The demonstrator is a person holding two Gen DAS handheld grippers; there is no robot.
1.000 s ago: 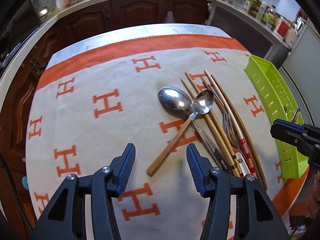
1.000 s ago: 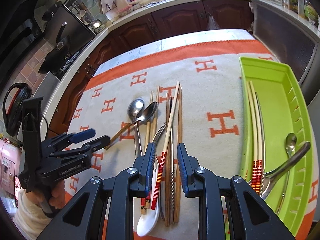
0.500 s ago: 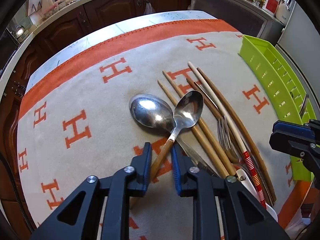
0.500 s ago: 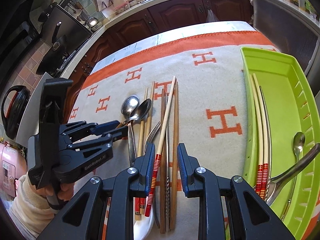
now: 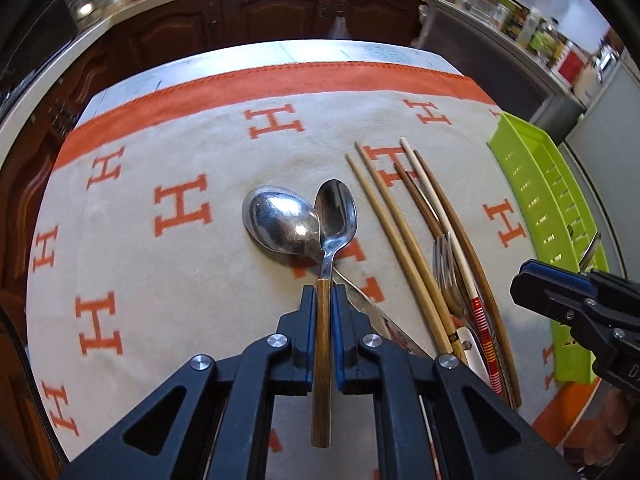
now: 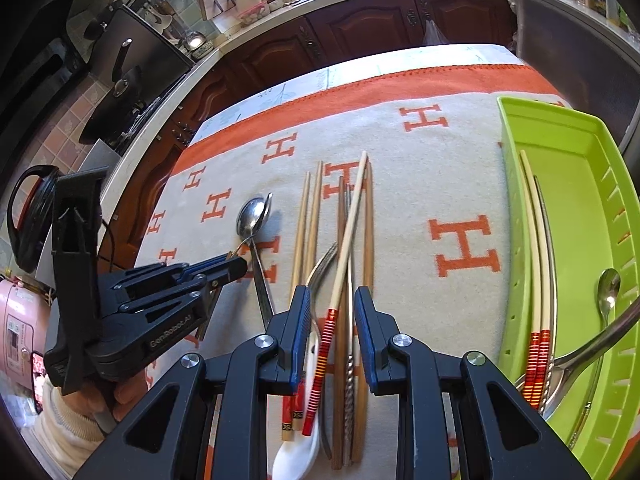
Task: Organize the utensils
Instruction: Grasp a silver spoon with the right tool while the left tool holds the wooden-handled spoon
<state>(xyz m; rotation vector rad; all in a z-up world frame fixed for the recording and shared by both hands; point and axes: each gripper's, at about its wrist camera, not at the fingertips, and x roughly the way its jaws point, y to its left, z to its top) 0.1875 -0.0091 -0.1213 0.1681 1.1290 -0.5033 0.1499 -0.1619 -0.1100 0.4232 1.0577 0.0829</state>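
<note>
left gripper (image 5: 322,300) clamped on the brown wooden handle of a small spoon (image 5: 335,216), shiny steel bowl facing up, overlapping a larger steel spoon (image 5: 280,224) on the h-patterned cloth (image 5: 160,264). right gripper (image 6: 333,320) parted above a red-banded chopstick (image 6: 348,240), pads clear of it.

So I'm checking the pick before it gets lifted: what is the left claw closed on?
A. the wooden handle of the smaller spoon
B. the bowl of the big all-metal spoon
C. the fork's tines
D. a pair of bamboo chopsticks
A: in the left wrist view the left claw has its pads pressed on both sides of the wooden handle of the smaller spoon, while the big metal spoon, chopsticks and fork lie untouched on the cloth.
</note>
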